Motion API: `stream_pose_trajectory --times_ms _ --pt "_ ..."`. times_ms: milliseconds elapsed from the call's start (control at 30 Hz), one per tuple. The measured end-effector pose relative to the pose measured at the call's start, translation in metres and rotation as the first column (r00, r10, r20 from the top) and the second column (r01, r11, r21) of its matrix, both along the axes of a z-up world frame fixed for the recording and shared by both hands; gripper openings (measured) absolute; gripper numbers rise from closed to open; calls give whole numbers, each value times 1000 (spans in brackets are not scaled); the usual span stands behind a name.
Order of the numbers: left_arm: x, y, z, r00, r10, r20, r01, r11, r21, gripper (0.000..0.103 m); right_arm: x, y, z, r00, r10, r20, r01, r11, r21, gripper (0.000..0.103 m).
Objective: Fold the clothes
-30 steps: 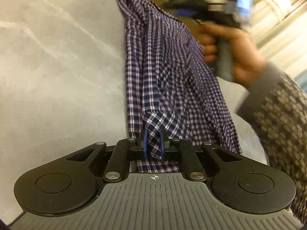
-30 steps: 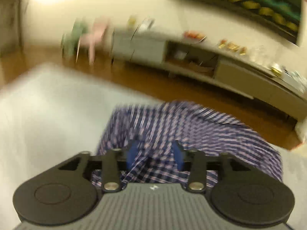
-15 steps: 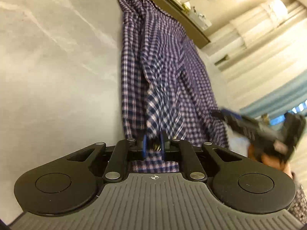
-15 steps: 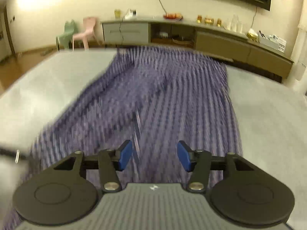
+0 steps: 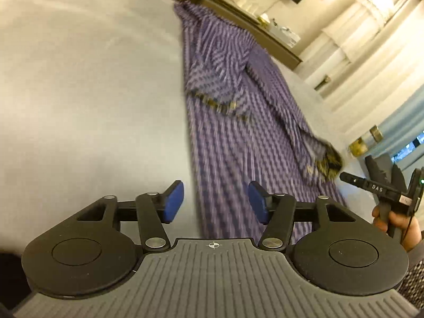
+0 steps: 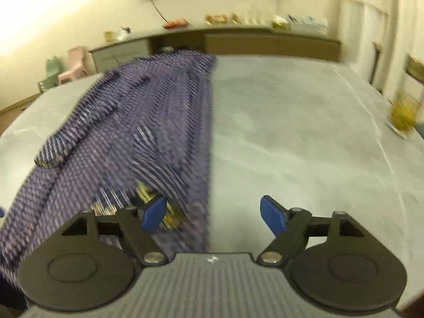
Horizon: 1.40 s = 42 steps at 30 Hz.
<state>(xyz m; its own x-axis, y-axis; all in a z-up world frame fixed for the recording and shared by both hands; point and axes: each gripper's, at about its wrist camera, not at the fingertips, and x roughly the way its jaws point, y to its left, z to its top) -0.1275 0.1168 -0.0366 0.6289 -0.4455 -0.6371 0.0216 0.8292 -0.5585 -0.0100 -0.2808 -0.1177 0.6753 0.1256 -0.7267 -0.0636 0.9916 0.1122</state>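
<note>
A purple-and-white checked shirt (image 5: 233,122) lies in a long folded strip on the grey marbled table (image 5: 87,92), blurred by motion. My left gripper (image 5: 216,204) hangs over the strip's near end, its jaws opening, with cloth below them but nothing pressed between the blue pads. The right gripper shows at the right edge of that view, in a person's hand (image 5: 397,222). In the right wrist view the shirt (image 6: 137,137) fills the left half. My right gripper (image 6: 213,216) straddles the shirt's straight right edge, jaws opening wide, pads clear of the cloth.
A low sideboard (image 6: 238,42) with small items runs along the far wall, pastel chairs (image 6: 69,66) to its left. A glass with yellow contents (image 6: 404,111) stands near the table's right edge. Curtains (image 5: 371,61) hang beyond the table.
My left gripper let go of the shirt fold and drew back with its jaws apart. The right gripper swung from the far end to the near right edge and opened wider.
</note>
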Motion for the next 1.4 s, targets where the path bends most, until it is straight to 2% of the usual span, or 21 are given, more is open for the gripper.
stream_pose_trajectory --times_ms 167,200,233,267,333,433,567,700,767,800,867,900,967,1000,1033,1100,1167,1200,1267,1333,1400 --pt "-25 -26 3 995 -99 2 98 995 30 49 -30 7 -13 992 104 -75 -104 995 7 78" --pt "-24 -32 4 993 -114 11 113 992 60 44 -34 13 -15 987 135 -85 -136 991 -5 75" --pt "-23 -37 5 992 -123 14 121 988 93 37 -37 19 -15 983 164 -81 -166 986 -16 65" --pt "-23 -41 4 992 -127 10 124 985 121 3 -41 25 -14 978 193 -74 -196 980 -26 55" --pt "-23 -47 4 991 -137 7 134 977 168 0 -48 36 -11 966 251 -61 -254 966 -47 4" --pt "-18 -44 10 987 -160 16 156 977 148 0 -47 33 -2 957 285 -62 -287 957 -31 4" --pt "23 -28 40 986 -153 64 153 988 16 0 -11 13 40 953 303 1 -302 948 101 4" --pt "118 9 90 994 19 108 -7 994 -109 0 85 -12 86 973 217 80 -230 933 277 4" --pt "177 24 94 988 135 72 -123 982 -146 0 141 -24 92 986 140 90 -163 913 374 4" --pt "205 29 90 983 182 39 -174 973 -154 0 169 -30 85 992 94 82 -120 893 433 9" --pt "246 36 64 971 237 -44 -241 960 -143 0 206 -41 61 999 2 50 -28 851 524 36" --pt "258 39 52 959 270 -81 -279 951 -133 2 219 -47 46 999 -45 31 20 827 561 65" --pt "253 46 36 940 328 -95 -338 934 -113 10 219 -63 20 992 -129 3 101 787 609 67" --pt "244 47 32 943 327 -69 -333 937 -109 19 219 -65 14 992 -119 -29 112 786 608 66" --pt "232 48 30 944 326 -43 -328 940 -95 21 220 -66 10 993 -104 -64 121 788 603 64" --pt "207 46 28 947 322 13 -321 946 -55 23 210 -57 17 1000 4 -7 1 826 563 64" --pt "188 37 28 953 297 60 -297 955 -22 29 189 -37 24 988 152 25 -146 873 464 64" --pt "183 29 26 961 269 68 -269 963 1 34 178 -26 26 971 238 25 -227 882 412 61" --pt "177 12 20 975 208 76 -212 976 54 36 156 1 28 928 373 17 -365 898 246 57" --pt "189 -9 12 986 149 74 -156 981 116 36 136 24 27 890 456 10 -456 888 54 57" --pt "199 -25 10 989 118 91 -134 974 184 36 132 29 24 880 474 10 -474 880 -6 59"
